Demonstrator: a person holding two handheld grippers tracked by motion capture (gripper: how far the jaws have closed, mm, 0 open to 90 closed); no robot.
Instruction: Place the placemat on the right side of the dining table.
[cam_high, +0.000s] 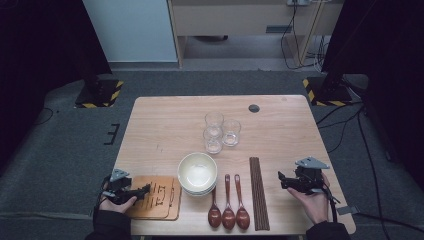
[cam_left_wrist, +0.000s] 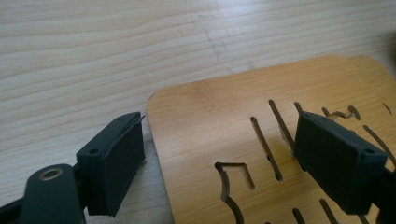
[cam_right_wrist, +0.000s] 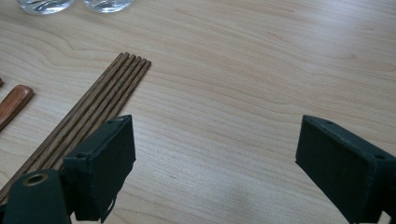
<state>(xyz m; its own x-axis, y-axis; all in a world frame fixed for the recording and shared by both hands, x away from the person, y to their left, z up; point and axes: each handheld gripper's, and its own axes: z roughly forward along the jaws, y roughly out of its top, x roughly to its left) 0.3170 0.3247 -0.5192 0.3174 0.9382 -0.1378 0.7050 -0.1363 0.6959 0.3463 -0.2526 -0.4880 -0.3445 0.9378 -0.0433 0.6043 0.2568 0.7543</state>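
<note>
My left gripper (cam_high: 146, 189) (cam_left_wrist: 219, 161) is open at the table's front left, its jaws straddling the near corner of a stack of bamboo mats (cam_high: 159, 196) (cam_left_wrist: 243, 126) with cut-out slots. My right gripper (cam_high: 281, 180) (cam_right_wrist: 215, 163) is open at the front right, low over bare table just right of a row of dark wooden chopsticks (cam_high: 258, 192) (cam_right_wrist: 88, 116). Nothing sits between either pair of jaws apart from the mat's corner under the left one.
A stack of white bowls (cam_high: 197, 174) sits front centre, with three brown wooden spoons (cam_high: 228, 202) beside it; one handle tip (cam_right_wrist: 14, 103) appears in the right gripper view. Three clear glasses (cam_high: 222, 131) stand mid-table. A dark round hole (cam_high: 254, 108) marks the wooden table (cam_high: 165, 125) at the back.
</note>
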